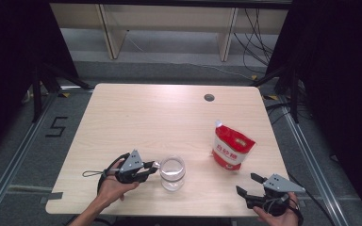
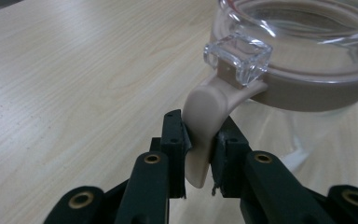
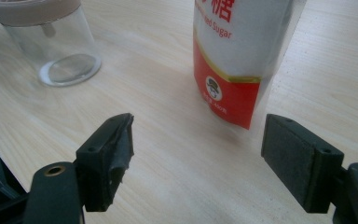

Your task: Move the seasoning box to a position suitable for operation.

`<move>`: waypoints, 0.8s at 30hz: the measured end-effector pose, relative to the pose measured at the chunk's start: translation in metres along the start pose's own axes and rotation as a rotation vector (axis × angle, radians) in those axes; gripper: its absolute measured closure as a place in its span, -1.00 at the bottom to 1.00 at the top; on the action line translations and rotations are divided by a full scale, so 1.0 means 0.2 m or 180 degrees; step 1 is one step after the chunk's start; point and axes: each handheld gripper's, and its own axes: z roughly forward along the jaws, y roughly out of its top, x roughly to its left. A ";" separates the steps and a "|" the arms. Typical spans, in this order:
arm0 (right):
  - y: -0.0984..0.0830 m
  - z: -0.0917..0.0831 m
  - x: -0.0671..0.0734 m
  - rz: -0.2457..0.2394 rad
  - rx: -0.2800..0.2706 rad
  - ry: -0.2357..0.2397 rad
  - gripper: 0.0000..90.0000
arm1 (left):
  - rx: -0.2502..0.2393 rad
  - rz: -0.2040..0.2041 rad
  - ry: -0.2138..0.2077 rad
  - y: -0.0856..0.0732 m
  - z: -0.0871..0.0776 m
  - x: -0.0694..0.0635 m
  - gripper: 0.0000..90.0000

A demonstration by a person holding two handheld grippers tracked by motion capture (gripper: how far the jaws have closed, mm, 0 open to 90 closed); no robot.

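While the left gripper (image 1: 152, 166) sits low at about seven o'clock on the table (image 1: 136, 117), its jaws are clenched on the beige tab (image 2: 204, 126) that sticks out from the collar of the clear jar (image 1: 173, 173). From the left gripper view both pads pinch that tab flat on its two faces, just below the little transparent hinge block (image 2: 237, 57).

The jar stands upright at about six o'clock, just right of the left gripper, near the front edge. It looks like thin rigid plastic or glass with nothing in it, so I'd judge it light, stiff and smooth, and easy to skid or tip if the tab gets yanked sideways. The tab is the sensible hold: soft-looking, matte, narrow enough for the pads. It seems to belong to the lid latch, so a pull here probably works the lid rather than lifting the jar.

Over at about four o'clock stands the red and white sugar pouch (image 1: 232, 145), upright with its top corner cut open. It is a soft bag with loose contents that will sag and shift; I'd take it high on the body, away from the spout.

At five o'clock, by the front right corner, the right gripper (image 1: 250, 184) hangs released. Its jaws stand wide with bare tabletop between them, aimed at the pouch (image 3: 240, 60) but apart from it.
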 end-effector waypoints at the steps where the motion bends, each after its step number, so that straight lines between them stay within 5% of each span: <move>1: 0.00 0.00 0.00 0.0000 0.0000 0.0000 -0.42 | 0.0000 0.0000 0.0000 0.00 0.00 0.00 0.68; 11: 0.00 0.00 0.00 0.0013 0.0012 0.0032 -0.42 | -0.0017 -0.0030 -0.0228 -0.03 -0.06 -0.10 0.62; 24: 0.01 0.02 0.00 -0.0075 0.0031 0.0109 -0.41 | 0.0010 0.0048 -0.0237 -0.02 -0.05 -0.14 0.61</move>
